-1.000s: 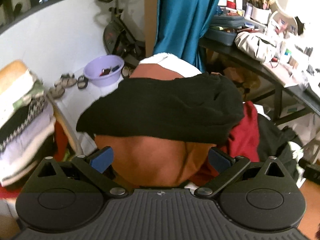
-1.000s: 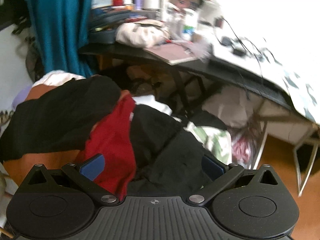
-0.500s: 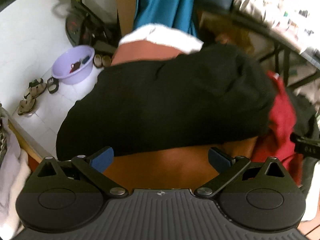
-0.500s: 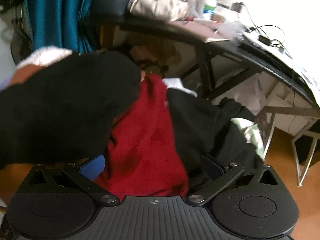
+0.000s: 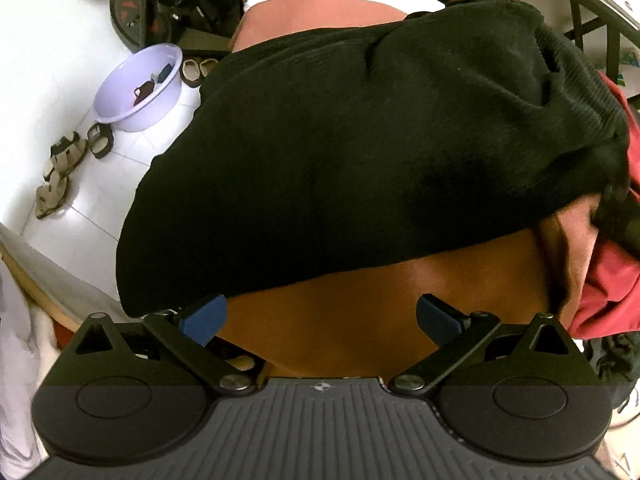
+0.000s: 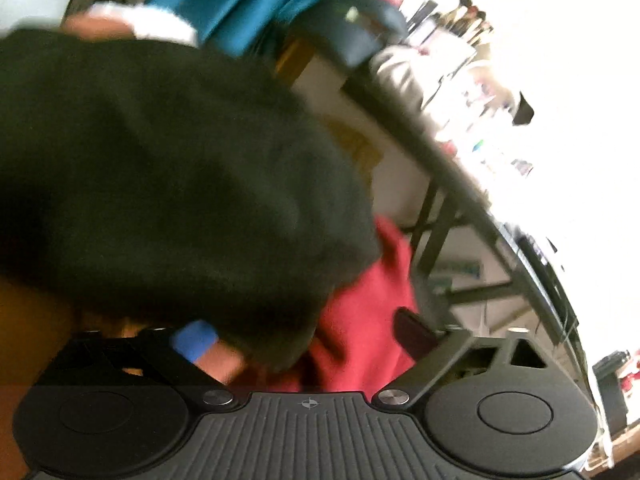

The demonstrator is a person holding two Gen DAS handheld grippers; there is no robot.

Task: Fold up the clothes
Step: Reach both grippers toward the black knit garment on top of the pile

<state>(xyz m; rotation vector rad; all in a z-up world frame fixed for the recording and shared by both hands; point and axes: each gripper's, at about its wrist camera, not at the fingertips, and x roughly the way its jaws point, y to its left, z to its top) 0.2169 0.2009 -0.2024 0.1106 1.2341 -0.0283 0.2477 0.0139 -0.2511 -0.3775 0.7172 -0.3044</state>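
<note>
A black garment (image 5: 360, 152) lies spread across an orange-brown surface (image 5: 360, 320) and fills most of the left wrist view. A red garment (image 5: 604, 292) is bunched at its right edge. My left gripper (image 5: 320, 316) stands open just short of the black garment's near hem, with nothing between its blue pads. In the blurred right wrist view, the black garment (image 6: 160, 168) and the red garment (image 6: 360, 328) lie ahead of my right gripper (image 6: 308, 336), which is open over the spot where the two meet.
A lilac basin (image 5: 138, 88) and sandals (image 5: 60, 164) sit on the white floor at left. Folded pale clothes (image 5: 16, 340) are stacked at the far left. A cluttered dark desk (image 6: 460, 184) runs along the right, with a teal curtain (image 6: 248, 0) behind.
Both grippers have come closer to the pile and lower over it, so the black garment fills far more of each view. The right wrist view has swung and tilted, blurring. Both stay open.
</note>
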